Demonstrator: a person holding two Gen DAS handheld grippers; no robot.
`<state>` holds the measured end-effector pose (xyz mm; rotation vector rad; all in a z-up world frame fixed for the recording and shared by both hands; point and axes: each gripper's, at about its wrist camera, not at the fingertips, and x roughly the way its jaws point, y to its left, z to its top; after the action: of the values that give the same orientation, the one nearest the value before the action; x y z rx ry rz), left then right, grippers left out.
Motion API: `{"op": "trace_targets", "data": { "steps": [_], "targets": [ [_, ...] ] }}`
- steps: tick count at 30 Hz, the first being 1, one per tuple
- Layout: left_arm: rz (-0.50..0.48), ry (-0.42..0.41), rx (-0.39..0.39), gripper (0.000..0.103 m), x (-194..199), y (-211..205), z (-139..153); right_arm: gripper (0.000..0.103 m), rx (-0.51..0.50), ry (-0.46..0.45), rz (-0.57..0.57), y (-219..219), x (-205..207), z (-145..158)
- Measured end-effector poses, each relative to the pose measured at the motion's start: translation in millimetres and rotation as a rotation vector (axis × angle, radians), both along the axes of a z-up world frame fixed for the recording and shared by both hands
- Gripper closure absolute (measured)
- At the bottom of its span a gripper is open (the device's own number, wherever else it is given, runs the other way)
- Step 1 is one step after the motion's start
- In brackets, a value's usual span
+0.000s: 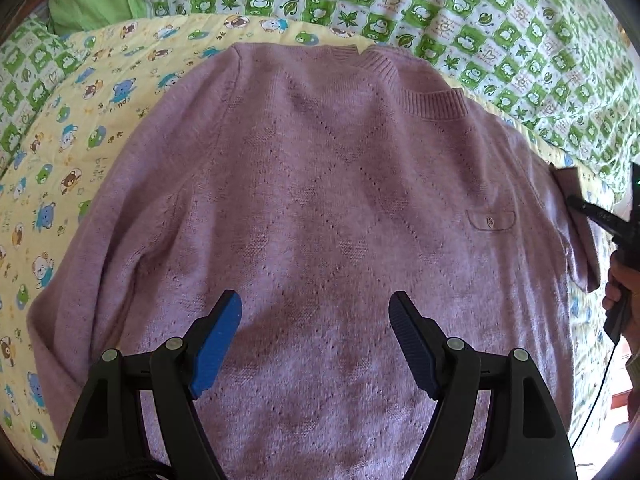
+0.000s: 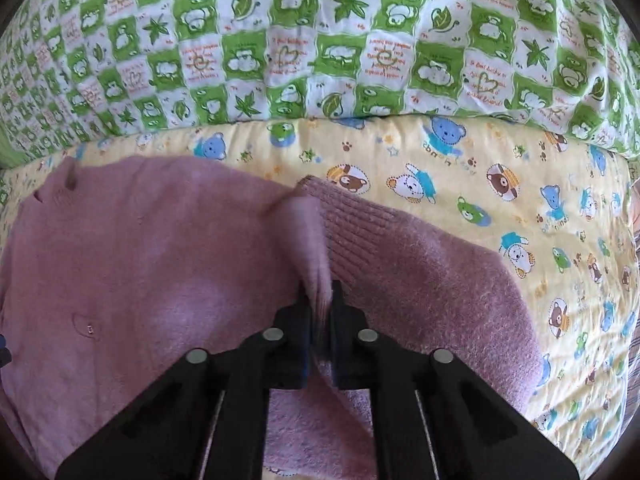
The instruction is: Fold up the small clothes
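step: fold sleeve in | sweater flat on yellow bear quilt, spread ahead of and beneath left gripper, fingers wide apart, holding nothing | right gripper fingers pinched on sleeve fabric near cuff | advice: likely lift low, carry sleeve across chest, left pins body.

Yellow bear-print quilt on green checked bedspread carries the flat pink sweater
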<state>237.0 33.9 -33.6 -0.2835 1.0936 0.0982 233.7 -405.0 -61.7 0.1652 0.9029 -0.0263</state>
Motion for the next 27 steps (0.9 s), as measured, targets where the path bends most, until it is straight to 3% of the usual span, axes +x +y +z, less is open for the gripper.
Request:
{"op": "trace_targets", "data": {
  "steps": [3,7,11,15,19,22,25,27],
  "targets": [
    [0.011,0.001,-0.016,0.026,-5.5,4.8,-0.1,0.096,0.079,-0.076,0.041,14.3,-11.9,22.2],
    [0.033,-0.010,-0.045,0.026,-18.8,17.5,6.5,0.096,0.192,-0.181,0.177,68.6,-30.2,61.3],
    [0.049,-0.020,-0.066,0.026,-34.6,29.8,14.5,0.096,0.302,-0.213,0.359,163.2,-43.9,78.8],
    [0.069,-0.016,-0.118,0.026,-48.2,48.9,16.7,0.096,0.335,-0.174,0.553,269.3,-54.7,63.9],
    [0.091,0.012,-0.205,0.026,-50.6,63.0,8.0,0.096,0.333,-0.097,0.646,334.7,-70.5,27.9],
    [0.100,0.030,-0.294,0.026,-46.9,69.3,-1.3,0.091,0.341,-0.019,0.648,348.1,-70.7,1.9],
    [0.101,0.067,-0.372,0.026,-34.4,63.1,-15.0,0.089,0.389,0.026,0.627,332.3,-72.0,-8.0],
    [0.092,0.084,-0.410,0.026,-24.5,54.8,-21.8,0.080,0.412,0.016,0.614,319.3,-77.9,-7.2]
  ]
}}
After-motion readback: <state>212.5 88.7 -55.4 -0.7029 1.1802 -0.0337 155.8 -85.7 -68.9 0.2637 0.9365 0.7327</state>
